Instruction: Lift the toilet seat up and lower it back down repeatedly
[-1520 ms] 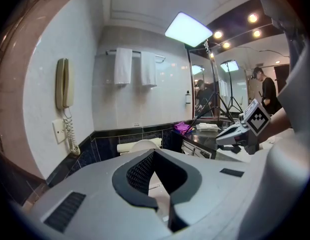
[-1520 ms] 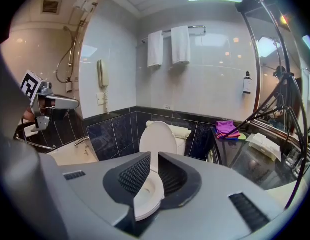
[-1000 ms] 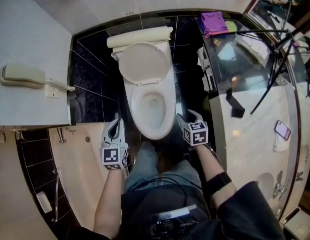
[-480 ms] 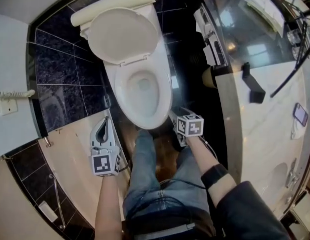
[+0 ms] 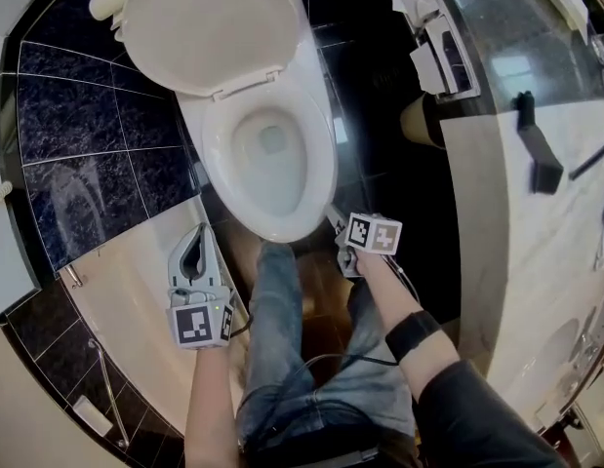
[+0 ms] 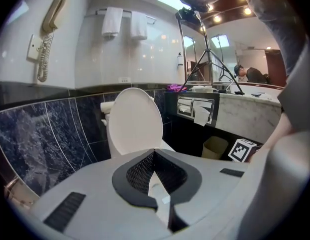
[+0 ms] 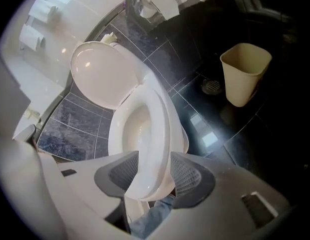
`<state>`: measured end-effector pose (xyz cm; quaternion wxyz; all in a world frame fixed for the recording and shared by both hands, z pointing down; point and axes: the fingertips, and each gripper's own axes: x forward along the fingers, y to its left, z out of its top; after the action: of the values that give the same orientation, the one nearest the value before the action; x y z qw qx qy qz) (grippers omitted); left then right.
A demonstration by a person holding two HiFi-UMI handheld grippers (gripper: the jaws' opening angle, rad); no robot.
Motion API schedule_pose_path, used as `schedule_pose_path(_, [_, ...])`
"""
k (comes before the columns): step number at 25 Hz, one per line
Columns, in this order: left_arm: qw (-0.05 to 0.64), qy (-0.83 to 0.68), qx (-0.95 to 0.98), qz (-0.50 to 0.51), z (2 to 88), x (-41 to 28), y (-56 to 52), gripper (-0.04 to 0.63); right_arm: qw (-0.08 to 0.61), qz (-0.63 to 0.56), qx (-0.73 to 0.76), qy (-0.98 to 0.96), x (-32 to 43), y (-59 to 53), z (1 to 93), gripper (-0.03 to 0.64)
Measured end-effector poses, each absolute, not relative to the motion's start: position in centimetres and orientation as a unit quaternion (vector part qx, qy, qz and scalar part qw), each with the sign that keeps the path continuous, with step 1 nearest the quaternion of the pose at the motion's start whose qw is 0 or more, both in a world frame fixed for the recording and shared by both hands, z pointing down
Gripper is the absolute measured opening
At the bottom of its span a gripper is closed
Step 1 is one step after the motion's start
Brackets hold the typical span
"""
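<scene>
Right gripper view alone shows right gripper (image 7: 150, 174) fingers gripping toilet seat (image 7: 155, 116); left gripper (image 6: 153, 155) fingers clenched, empty.

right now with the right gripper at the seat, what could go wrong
1. The right gripper seems to pinch only the smooth front edge of the toilet seat; the seat may slip out and slam onto the bowl.
2. The lid stands raised behind; a fast lift could bang the seat into it.

A tan bin (image 7: 245, 73) stands on the dark floor (image 7: 275, 119), near a round drain (image 7: 211, 86). A phone (image 6: 53, 14) hangs on the wall (image 6: 89, 49). Two white towels (image 6: 113, 21) hang there too.
</scene>
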<state>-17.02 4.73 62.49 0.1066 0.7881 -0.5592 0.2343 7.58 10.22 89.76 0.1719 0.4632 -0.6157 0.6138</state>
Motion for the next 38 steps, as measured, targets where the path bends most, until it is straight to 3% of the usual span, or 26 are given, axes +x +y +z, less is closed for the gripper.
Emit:
schedule_pose_path(8, [0.119, -0.559, 0.785, 0.241, 65.5, -17.7, 4.6, 0.0, 0.117, 0.658, 0.459, -0.585, 5.7, 10.2, 94.4, 0.216])
schedule_pose_path(19, [0.137, -0.55, 0.784, 0.252, 68.1, -18.2, 5.4, 0.0, 0.075, 0.682, 0.457, -0.565, 4.8, 9.6, 95.3, 0.161])
schedule_pose_path(38, [0.159, -0.54, 0.785, 0.259, 69.4, -17.3, 6.5, 0.0, 0.067, 0.704, 0.44, -0.554, 4.9, 9.6, 93.2, 0.138])
